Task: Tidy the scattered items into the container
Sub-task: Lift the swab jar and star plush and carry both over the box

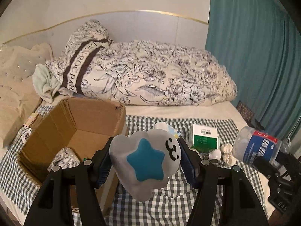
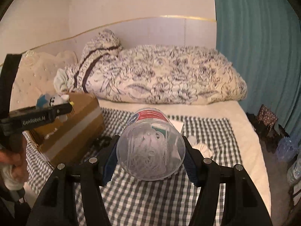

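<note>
Above a bed spread with a checked cloth (image 1: pixel 169 197), the left hand-held gripper (image 1: pixel 144 160) tilts downward, its pads clamping a grey cloud plush (image 1: pixel 144 162), star side up, beside the open cardboard box (image 1: pixel 75 131). The right hand-held gripper (image 2: pixel 150 156), also angled down, grips a clear plastic bottle (image 2: pixel 150 150), long axis pointing away, base toward the camera.

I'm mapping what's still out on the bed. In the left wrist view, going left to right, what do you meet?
Open brown cardboard box → grey cloud-shaped plush toy with a blue star, held in the left tool → green-and-white carton → small white knotted cloth → clear plastic bottle with a blue-and-red label.
</note>
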`<state>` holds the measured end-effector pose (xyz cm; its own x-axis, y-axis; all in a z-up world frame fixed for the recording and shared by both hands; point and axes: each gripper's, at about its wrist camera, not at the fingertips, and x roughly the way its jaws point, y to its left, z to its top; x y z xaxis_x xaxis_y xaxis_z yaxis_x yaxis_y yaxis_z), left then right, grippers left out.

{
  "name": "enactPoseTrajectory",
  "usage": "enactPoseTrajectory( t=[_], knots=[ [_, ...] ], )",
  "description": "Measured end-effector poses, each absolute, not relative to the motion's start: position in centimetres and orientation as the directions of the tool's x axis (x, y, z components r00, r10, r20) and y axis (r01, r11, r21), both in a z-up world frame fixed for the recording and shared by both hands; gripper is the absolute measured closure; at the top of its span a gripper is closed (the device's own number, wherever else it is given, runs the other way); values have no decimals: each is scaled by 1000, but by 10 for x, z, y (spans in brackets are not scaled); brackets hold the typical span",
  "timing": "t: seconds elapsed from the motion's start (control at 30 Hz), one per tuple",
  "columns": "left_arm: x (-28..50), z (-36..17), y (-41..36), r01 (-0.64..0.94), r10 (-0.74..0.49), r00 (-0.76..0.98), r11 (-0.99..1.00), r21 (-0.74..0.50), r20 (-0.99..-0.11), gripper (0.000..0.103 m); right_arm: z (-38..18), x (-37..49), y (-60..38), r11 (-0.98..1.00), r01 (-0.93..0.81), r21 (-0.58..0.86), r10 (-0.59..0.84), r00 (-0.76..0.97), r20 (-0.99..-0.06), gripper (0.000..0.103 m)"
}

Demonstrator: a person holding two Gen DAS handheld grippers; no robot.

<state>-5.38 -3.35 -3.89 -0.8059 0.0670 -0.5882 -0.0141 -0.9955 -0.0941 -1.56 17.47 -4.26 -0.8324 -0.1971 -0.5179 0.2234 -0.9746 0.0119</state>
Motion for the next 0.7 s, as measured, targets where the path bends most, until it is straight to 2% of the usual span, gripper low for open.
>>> enactPoseTrajectory(
  t=[0.23, 0.7],
  knots=[
    [-31, -21, -55, 14, 33, -839, -997, -82, -543, 37, -19, -1, 155, -971, 238, 13, -218, -865, -452, 41],
    [2, -7, -113, 102, -45, -871, -991, -90, -490, 37, -6, 6, 99, -948, 318, 24, -299, -860, -414, 41]
  ],
)
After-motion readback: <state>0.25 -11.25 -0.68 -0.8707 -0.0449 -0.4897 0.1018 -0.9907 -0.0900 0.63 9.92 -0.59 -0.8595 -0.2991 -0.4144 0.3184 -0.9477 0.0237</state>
